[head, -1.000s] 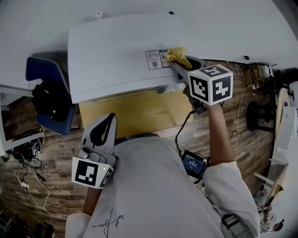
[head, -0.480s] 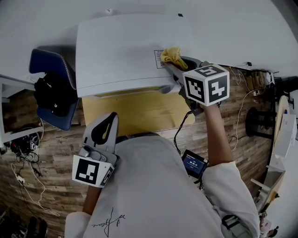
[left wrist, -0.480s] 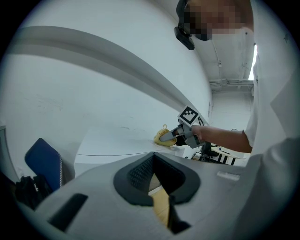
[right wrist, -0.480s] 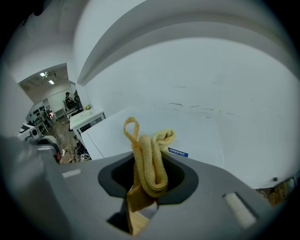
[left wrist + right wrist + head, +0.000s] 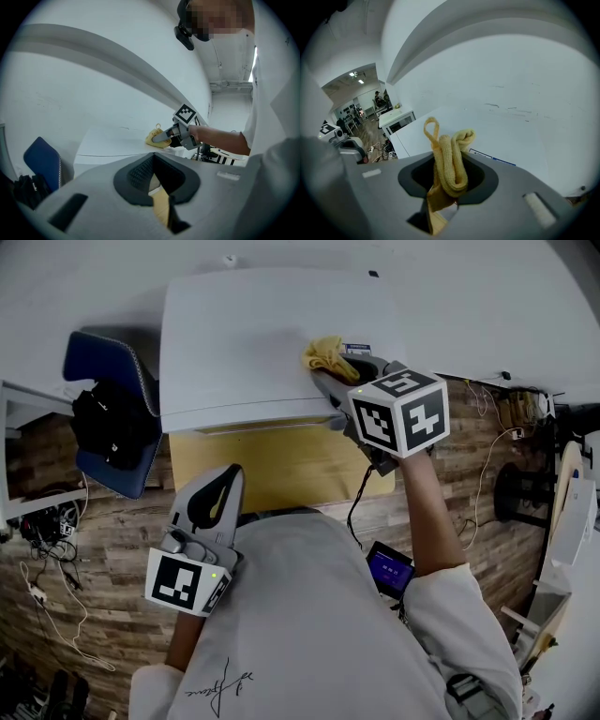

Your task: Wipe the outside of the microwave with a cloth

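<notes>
since wiping takes only one arm, we pinch the cloth (image 5: 325, 352) in the right gripper (image 5: 323, 379). its jaws clamp the bunched middle so a soft wad sticks out front & presses on the microwave (image 5: 244, 343) top, just beside the label (image 5: 492, 158) near the right-front corner. the left gripper (image 5: 223, 486) hangs low by our chest, well apart from the microwave, jaws together w/ nothing btwn them, prob. parked out of the way.
</notes>
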A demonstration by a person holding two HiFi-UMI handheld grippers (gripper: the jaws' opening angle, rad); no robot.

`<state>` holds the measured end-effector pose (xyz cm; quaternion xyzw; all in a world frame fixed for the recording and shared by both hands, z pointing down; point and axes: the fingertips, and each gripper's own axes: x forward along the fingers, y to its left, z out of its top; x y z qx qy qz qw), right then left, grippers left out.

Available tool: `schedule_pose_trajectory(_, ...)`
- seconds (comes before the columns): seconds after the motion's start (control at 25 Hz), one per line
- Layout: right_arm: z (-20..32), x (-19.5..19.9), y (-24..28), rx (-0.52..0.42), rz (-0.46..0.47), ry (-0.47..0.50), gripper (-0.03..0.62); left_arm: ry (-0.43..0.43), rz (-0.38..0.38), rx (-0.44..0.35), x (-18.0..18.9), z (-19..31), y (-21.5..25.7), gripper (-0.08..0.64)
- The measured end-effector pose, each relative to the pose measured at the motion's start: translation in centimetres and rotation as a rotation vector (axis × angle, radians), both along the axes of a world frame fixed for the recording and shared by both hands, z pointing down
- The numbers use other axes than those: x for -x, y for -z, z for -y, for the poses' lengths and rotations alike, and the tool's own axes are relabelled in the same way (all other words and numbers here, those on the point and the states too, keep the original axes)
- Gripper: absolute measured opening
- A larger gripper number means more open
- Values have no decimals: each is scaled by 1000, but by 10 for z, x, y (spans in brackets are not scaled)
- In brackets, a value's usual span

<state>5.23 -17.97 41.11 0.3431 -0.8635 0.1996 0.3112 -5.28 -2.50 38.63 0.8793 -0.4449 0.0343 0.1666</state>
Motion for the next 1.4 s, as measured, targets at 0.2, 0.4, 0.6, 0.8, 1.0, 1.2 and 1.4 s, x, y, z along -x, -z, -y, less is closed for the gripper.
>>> schedule_pose_trajectory(0.2,-6,28,1,15,12,65,121,20,0,1,4,-2,2,-3)
schedule_pose_trajectory(0.4,-7,54,0,34,22,120,121,40,0,0,10,-1,3,-3)
schedule_pose_trajectory(0.6,-10,76,0,54,42,159,121,54,2,-3,14,-2,3,-3)
schedule_pose_trajectory(0.8,-13,99,2,64,51,208,121,75,4,-3,18,-2,3,-3)
schedule_pose_trajectory(1.0,-15,125,2,72,56,262,121,91,27,-8,20,0,4,-3)
schedule_pose_trajectory(1.2,-18,152,2,75,63,312,121,110,22,-3,25,2,3,-3)
schedule_pose_trajectory(1.4,-21,182,3,89,94,356,121,119,30,11,29,1,-3,-3)
